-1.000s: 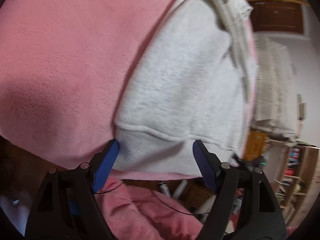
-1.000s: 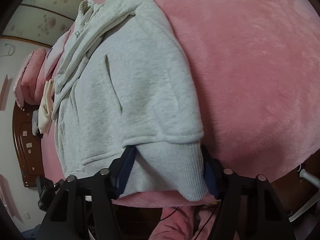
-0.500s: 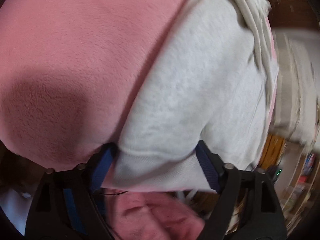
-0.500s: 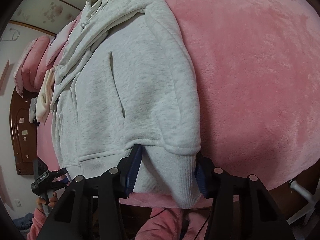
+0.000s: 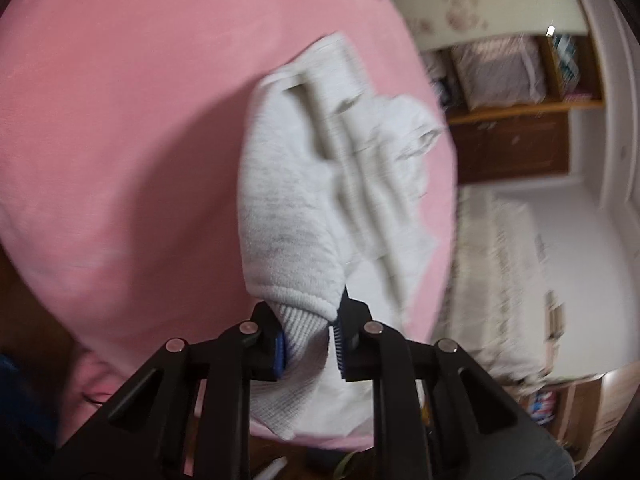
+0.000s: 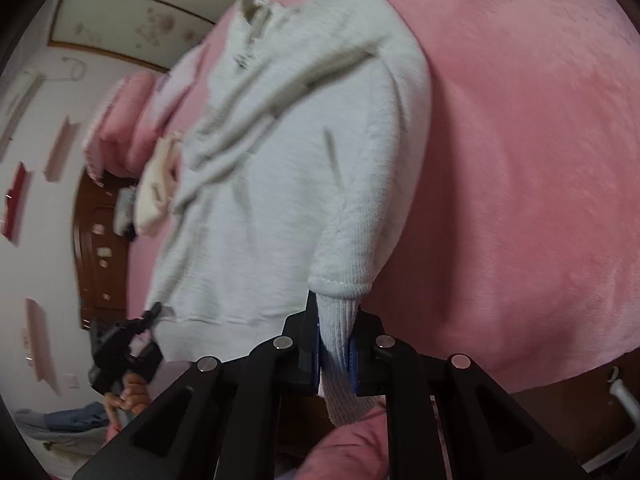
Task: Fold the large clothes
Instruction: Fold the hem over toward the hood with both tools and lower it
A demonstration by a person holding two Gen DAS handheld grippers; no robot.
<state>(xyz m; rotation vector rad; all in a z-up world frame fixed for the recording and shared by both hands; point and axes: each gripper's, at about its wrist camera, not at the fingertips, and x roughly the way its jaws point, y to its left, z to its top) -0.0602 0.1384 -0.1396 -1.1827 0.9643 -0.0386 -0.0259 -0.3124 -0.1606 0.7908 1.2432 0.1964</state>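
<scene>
garment: a large pale grey hoodie (image 6: 280,184) lies spread on a pink fleece blanket (image 6: 520,160) covering a bed; its hood and upper part point away from both cameras, its ribbed hem faces them at the near edge of the bed.
left gripper (image 5: 308,344): black frame with blue pads, fingers clenched on one ribbed corner of the hoodie's hem (image 5: 304,320); the cloth bunches up from the pinch and trails back over the blanket. this view is motion-blurred.
right gripper (image 6: 335,354): fingers clamped on the other ribbed hem corner (image 6: 340,360), with a strip of rib hanging down past the pads.
seen from the right wrist: the left gripper (image 6: 120,344) shows small at the lower left, held in a hand (image 6: 128,400), touching the hem's far corner.
surroundings: pink pillows (image 6: 128,120) and a cream cloth (image 6: 154,188) beside the hoodie; a wooden shelf unit (image 5: 520,120) beyond the bed.
</scene>
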